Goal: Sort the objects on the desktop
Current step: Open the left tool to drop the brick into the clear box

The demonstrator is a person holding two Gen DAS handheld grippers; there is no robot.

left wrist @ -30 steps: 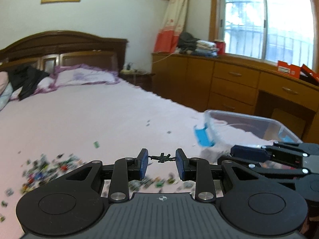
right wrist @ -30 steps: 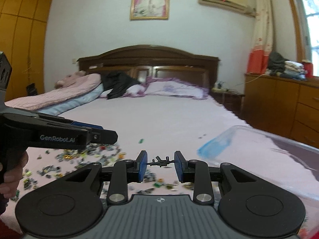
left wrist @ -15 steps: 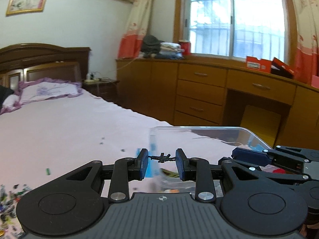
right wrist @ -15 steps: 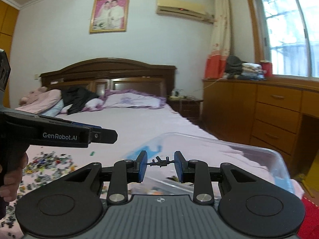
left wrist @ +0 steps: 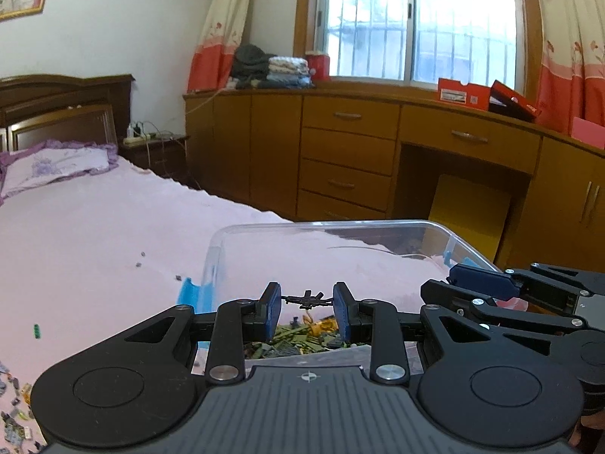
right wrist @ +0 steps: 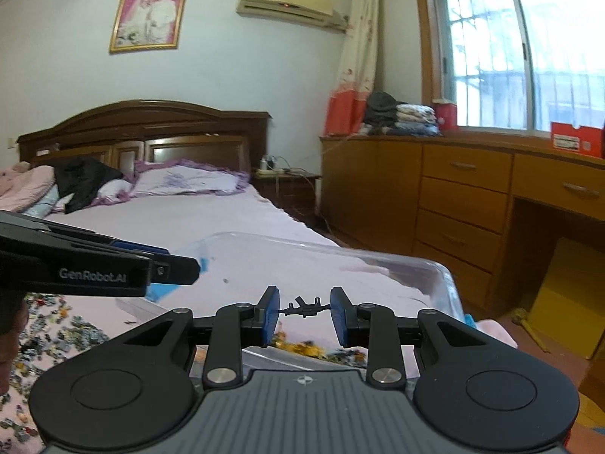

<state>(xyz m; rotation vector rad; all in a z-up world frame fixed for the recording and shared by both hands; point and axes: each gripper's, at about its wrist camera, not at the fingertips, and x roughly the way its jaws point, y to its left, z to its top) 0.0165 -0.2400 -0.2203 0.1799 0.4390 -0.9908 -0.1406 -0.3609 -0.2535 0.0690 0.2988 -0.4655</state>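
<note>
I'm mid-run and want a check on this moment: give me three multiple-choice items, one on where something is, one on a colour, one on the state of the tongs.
1. Where is the clear plastic bin?
A. on the bed
B. on the wooden dresser
C. on the floor

2. What colour are the pads on the left tongs?
A. red
B. blue
C. yellow

3. What are the right tongs doing?
A. wide open with nothing between them
B. closed flat, pad against pad
C. clamped on a small black toy gun

Answers:
1 A, the bin sits on the pink sheet in both views.
2 B, both pads show blue against the black arms.
3 C, the toy gun spans the gap with each end against a pad.
</note>
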